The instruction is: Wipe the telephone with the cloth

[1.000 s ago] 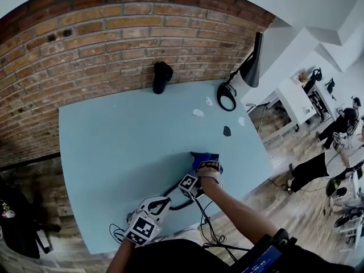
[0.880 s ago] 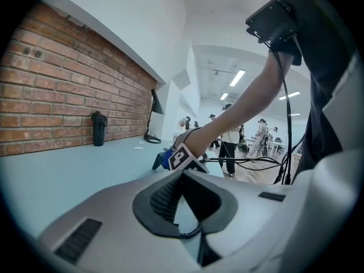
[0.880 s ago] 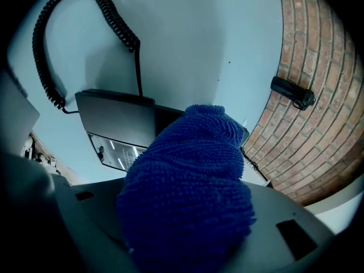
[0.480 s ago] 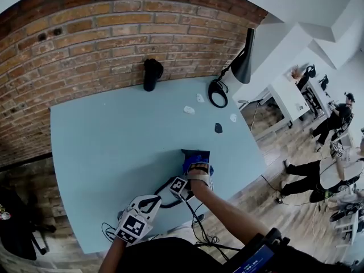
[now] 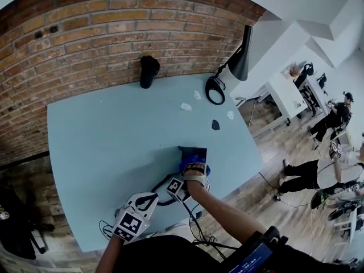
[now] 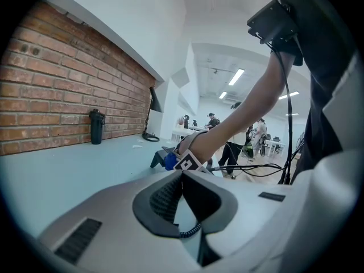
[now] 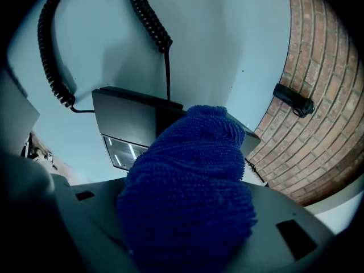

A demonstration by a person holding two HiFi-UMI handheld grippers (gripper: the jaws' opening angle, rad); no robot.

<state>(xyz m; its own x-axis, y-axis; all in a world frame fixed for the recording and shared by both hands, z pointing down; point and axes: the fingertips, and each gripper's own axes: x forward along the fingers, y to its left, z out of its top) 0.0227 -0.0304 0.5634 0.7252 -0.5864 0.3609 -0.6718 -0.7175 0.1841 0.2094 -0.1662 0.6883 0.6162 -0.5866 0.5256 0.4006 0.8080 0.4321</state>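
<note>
The dark telephone (image 5: 191, 152) lies near the table's front edge; the right gripper view shows its base (image 7: 132, 117) and a small display (image 7: 121, 150). A blue cloth (image 7: 190, 195) fills my right gripper (image 7: 187, 215), which is shut on it and presses it onto the telephone's top. The cloth (image 5: 194, 158) hides the jaws. My left gripper (image 6: 182, 203) stays at the front left of the table, shut on the black handset (image 6: 164, 201). The coiled cord (image 7: 54, 73) runs from there to the base.
A black bottle (image 5: 149, 70) stands by the brick wall. A black desk lamp (image 5: 239, 61) has its round base (image 5: 215, 90) at the back right corner. Small white scraps (image 5: 186, 106) and a dark bit (image 5: 215, 124) lie nearby. Cables hang off the front edge.
The head view has shifted a little. The right gripper stays on the telephone with the cloth, barely displaced. The left gripper holds its place.
</note>
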